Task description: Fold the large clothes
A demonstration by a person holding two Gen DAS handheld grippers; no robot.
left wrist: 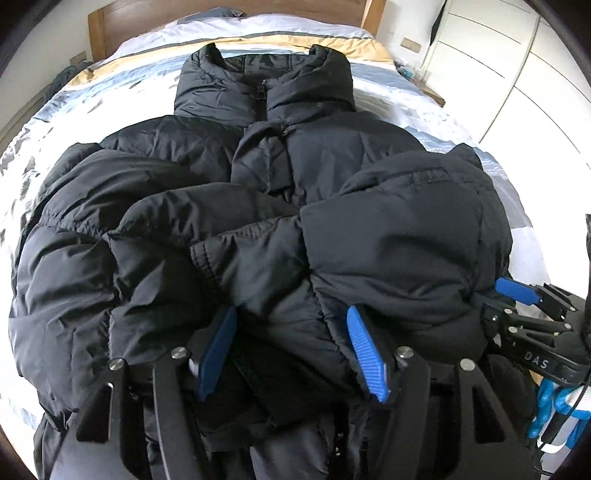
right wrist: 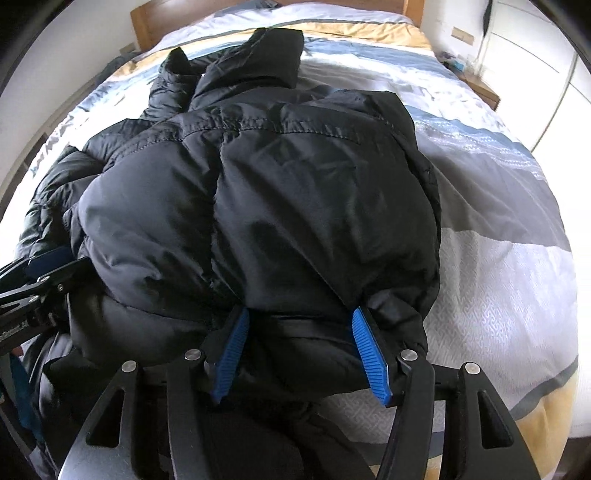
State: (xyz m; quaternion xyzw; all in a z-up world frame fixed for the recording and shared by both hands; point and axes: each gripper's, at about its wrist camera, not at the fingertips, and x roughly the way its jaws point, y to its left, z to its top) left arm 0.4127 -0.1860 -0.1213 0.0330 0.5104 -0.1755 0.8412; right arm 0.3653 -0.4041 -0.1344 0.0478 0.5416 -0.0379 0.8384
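Note:
A black puffer jacket (left wrist: 258, 166) lies on the bed with its collar toward the headboard and both sleeves folded across its front. My left gripper (left wrist: 291, 321) is at the jacket's near hem, its blue pads (left wrist: 364, 350) spread wide with hem fabric bulging between them. My right gripper (right wrist: 299, 325) is at the hem on the jacket's right side (right wrist: 277, 203), also spread wide with fabric between the pads (right wrist: 369, 354). The right gripper also shows in the left wrist view (left wrist: 517, 295), and the left gripper in the right wrist view (right wrist: 40, 273).
The bed has a quilt (right wrist: 498, 240) in grey, white, blue and yellow bands. A wooden headboard (left wrist: 107, 22) stands at the far end. White wardrobe doors (left wrist: 517, 66) and a small bedside table (right wrist: 480, 85) are on the right.

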